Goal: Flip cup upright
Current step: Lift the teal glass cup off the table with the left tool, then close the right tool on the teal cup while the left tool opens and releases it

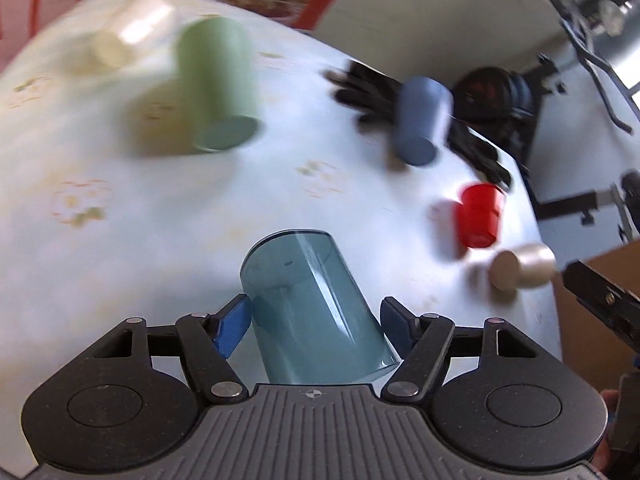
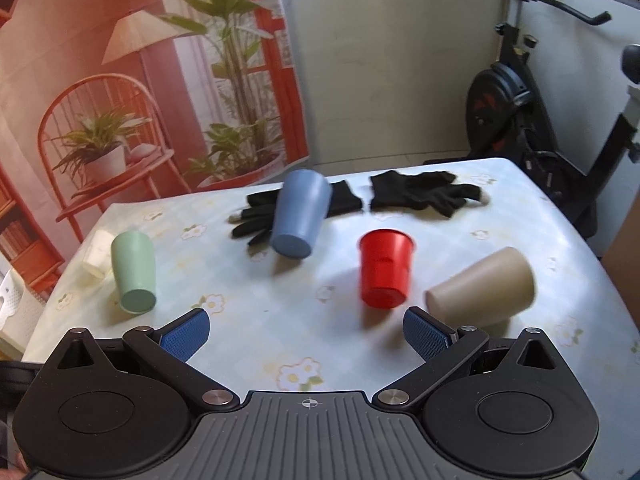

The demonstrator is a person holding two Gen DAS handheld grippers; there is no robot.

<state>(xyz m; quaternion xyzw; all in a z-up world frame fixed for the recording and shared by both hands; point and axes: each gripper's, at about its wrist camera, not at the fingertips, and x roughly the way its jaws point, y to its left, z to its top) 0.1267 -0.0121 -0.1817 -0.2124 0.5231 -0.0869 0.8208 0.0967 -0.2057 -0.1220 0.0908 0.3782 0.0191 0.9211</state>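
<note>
**A:** Which cups are on your counter (image 2: 260, 320)?

**B:** In your right wrist view a green cup (image 2: 134, 276), a blue cup (image 2: 300, 216) and a beige cup (image 2: 484, 286) all lie on their sides. A red cup (image 2: 386, 266) stands mouth up, and a white cup (image 2: 96, 258) sits just behind the green one. I can't see into any of them. The blue cup rests partly on one of the black gloves (image 2: 424, 192).

**A:** And the cup you're turning?

**B:** It's the clear teal cup (image 1: 308, 312), tilted, closed base pointing away from you, open rim back toward the left hand-held gripper (image 1: 316, 324). It looks empty.

**A:** How is that gripper set?

**B:** Its blue pads (image 1: 232, 330) are closed in on the teal cup's wall, one on each side, so you have it clamped above the counter. The rest of that view is blurred.

**A:** Your other one?

**B:** The right hand-held gripper (image 2: 306, 334) is spread wide, holding nothing, with the red cup beyond the gap.
</note>
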